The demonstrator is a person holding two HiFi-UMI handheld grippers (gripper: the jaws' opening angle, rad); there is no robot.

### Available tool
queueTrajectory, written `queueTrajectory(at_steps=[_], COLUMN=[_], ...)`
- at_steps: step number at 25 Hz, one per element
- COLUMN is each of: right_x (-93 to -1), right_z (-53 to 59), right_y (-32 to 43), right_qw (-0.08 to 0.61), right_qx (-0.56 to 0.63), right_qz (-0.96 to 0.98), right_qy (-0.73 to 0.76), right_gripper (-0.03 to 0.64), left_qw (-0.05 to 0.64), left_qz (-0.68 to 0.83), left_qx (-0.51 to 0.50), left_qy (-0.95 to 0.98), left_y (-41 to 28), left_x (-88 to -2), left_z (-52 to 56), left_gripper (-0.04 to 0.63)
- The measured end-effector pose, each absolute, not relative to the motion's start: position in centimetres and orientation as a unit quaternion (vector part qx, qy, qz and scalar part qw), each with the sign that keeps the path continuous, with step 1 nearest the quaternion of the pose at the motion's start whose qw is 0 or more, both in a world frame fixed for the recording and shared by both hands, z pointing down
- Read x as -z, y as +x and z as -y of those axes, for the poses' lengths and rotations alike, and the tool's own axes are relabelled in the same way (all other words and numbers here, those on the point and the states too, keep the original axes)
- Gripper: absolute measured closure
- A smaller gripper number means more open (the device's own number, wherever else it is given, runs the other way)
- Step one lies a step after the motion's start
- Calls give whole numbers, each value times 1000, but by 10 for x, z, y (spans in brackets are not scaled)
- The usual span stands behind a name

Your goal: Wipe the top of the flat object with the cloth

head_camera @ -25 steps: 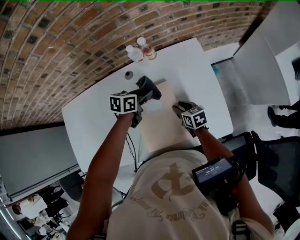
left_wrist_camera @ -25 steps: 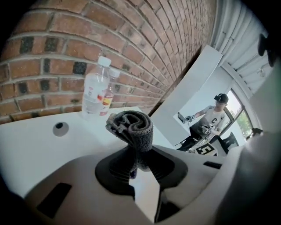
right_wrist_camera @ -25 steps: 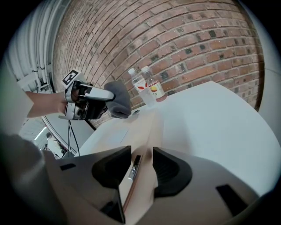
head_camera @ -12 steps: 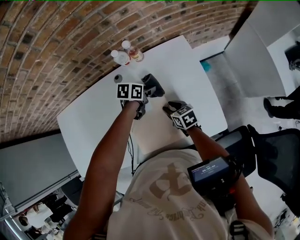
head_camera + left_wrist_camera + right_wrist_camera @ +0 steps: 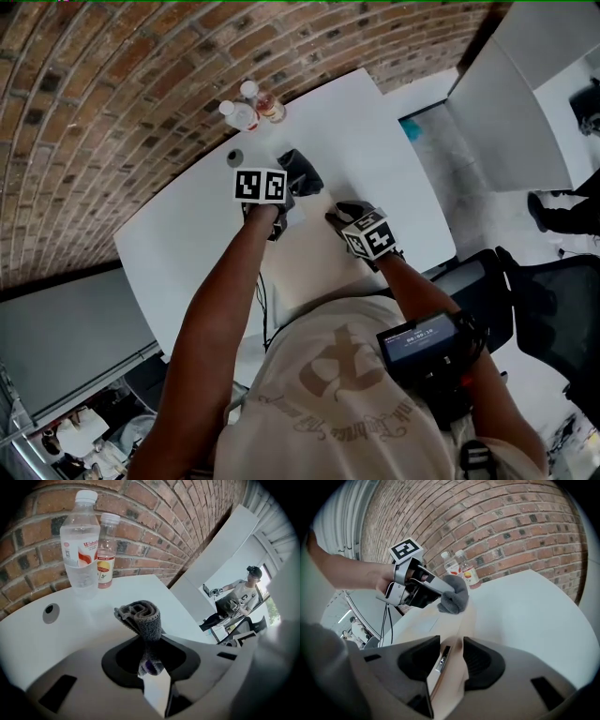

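Note:
A folded grey cloth (image 5: 140,617) sticks out from between the jaws of my left gripper (image 5: 150,663), which is shut on it. In the head view that gripper (image 5: 289,185) holds the cloth (image 5: 302,172) over the far end of a flat beige board (image 5: 305,267) on the white table. The right gripper view shows the cloth (image 5: 454,598) low at the board's (image 5: 436,620) far end; contact cannot be told. My right gripper (image 5: 450,656) is closed on the board's near right edge, and in the head view it (image 5: 343,215) sits at that edge.
Two clear bottles (image 5: 242,114) (image 5: 270,105) stand at the table's far edge by the brick wall, also seen as bottles (image 5: 80,541) (image 5: 107,545) from the left gripper. A round grey grommet (image 5: 234,157) lies near them. A cable (image 5: 264,309) hangs off the near edge.
My left gripper has sunk and tipped downward with the cloth, toward the board's far end. The right gripper has stayed on the board's edge.

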State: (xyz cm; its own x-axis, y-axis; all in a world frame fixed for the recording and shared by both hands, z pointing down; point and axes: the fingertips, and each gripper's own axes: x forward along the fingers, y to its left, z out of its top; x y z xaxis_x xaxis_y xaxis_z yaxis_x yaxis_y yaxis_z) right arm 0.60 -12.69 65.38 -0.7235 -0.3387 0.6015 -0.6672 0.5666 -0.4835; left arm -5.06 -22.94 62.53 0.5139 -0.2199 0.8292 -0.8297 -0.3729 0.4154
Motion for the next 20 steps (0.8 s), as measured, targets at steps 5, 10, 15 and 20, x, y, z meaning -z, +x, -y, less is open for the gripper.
queueTrajectory(at_steps=[5,10,15,20], right_x=[-654,-655,-655,-655], right_z=[128,127,127,127], right_y=[6,7,7,7], right_qw=[226,220,222,224], right_qx=[-358,-368,-369,-363], right_qz=[857,853,851,852], right_qy=[294,297,301,304], right_gripper=[451,451,454,454], left_qw=[442,446,456,459], left_qz=[361,388,419,447], left_qx=[-355,-354,-342,-337], left_qy=[740,725,706,690], left_y=[-81,-124,-167,-203], left_x=[-625,-624,-623,-621], left_z=[219,205,188,173], left_gripper=[498,497,497,497])
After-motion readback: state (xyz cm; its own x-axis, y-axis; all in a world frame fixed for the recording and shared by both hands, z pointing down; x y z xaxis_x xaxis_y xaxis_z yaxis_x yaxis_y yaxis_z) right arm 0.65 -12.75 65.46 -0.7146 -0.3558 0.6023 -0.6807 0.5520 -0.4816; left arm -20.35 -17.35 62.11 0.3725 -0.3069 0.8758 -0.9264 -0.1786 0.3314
